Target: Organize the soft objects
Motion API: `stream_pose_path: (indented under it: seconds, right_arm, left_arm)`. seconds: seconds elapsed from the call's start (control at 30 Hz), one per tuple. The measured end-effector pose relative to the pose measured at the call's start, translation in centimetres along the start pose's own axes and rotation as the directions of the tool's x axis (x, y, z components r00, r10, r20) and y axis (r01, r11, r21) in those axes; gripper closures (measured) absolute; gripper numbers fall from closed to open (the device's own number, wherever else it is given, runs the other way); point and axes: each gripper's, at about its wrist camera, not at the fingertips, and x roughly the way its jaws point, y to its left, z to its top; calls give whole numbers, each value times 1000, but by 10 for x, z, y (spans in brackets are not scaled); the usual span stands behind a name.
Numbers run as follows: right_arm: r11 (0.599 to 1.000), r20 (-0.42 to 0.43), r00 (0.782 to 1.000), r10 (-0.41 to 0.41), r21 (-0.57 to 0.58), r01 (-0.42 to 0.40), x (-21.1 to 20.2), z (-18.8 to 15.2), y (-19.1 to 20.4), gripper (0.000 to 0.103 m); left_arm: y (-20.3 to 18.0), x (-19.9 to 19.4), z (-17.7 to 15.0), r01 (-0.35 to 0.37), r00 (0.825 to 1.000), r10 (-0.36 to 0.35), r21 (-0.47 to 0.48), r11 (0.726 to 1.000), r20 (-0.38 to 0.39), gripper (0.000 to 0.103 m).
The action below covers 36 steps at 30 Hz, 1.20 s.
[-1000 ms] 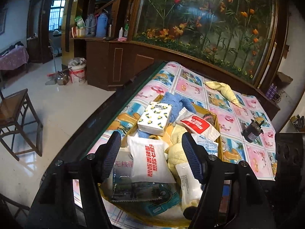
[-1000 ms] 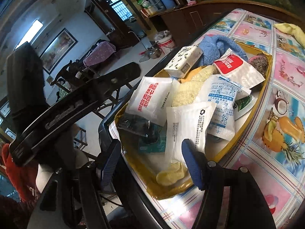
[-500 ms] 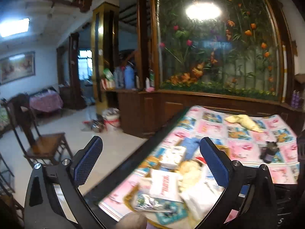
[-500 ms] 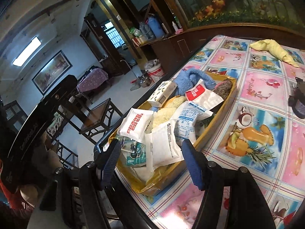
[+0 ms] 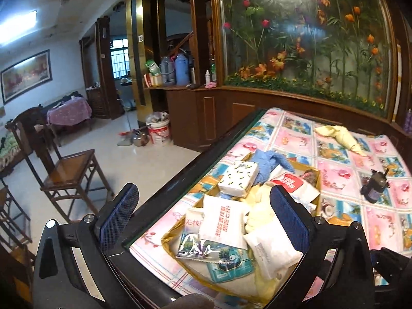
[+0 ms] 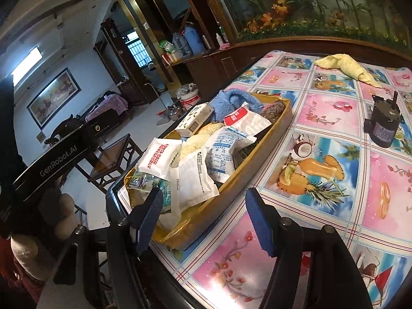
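Note:
A yellow cardboard tray (image 6: pixel 267 152) sits at the table's near left corner, also in the left wrist view (image 5: pixel 170 244). It holds several white soft packets (image 6: pixel 191 180), a white patterned tissue pack (image 5: pixel 238 179), a blue towel (image 6: pixel 231 101) and pale yellow cloths. My left gripper (image 5: pixel 203 216) is open and empty, above and in front of the tray. My right gripper (image 6: pixel 203 221) is open and empty, near the tray's front end. A yellow towel (image 6: pixel 345 67) lies alone at the table's far side, also in the left wrist view (image 5: pixel 340 136).
A small black motor-like object (image 6: pixel 383 126) stands on the flowered tablecloth right of the tray. The dark table edge (image 5: pixel 195 164) runs along the left. A wooden chair (image 5: pixel 67 172) stands on the floor to the left. A planted glass partition (image 5: pixel 309 46) is behind the table.
Both grippers have pulled back and up from the tray. The left gripper's fingers have opened wider. The tray's contents have not moved.

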Motion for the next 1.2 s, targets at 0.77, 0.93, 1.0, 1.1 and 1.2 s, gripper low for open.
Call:
stream_pose_path:
  seconds: [0.77, 0.93, 1.0, 1.1, 1.2]
  right_arm:
    - [989, -51, 990, -129, -85, 124, 21, -16, 21, 36]
    - [989, -49, 990, -130, -75, 126, 20, -16, 20, 36]
    - [990, -50, 990, -128, -71, 125, 20, -16, 19, 36]
    - [990, -54, 990, -128, -71, 124, 20, -17, 19, 36]
    - [990, -56, 991, -125, -74, 121, 21, -18, 20, 36]
  left_arm:
    - [9, 23, -20, 21, 992, -21, -5, 1000, -123, 0]
    - [8, 28, -23, 42, 988, -44, -12, 999, -148, 0]
    - [7, 30, -24, 45, 987, -46, -12, 999, -155, 0]
    - [5, 33, -26, 49, 984, -51, -13, 999, -171, 0]
    - [4, 34, -26, 46, 984, -47, -10, 999, -174, 0]
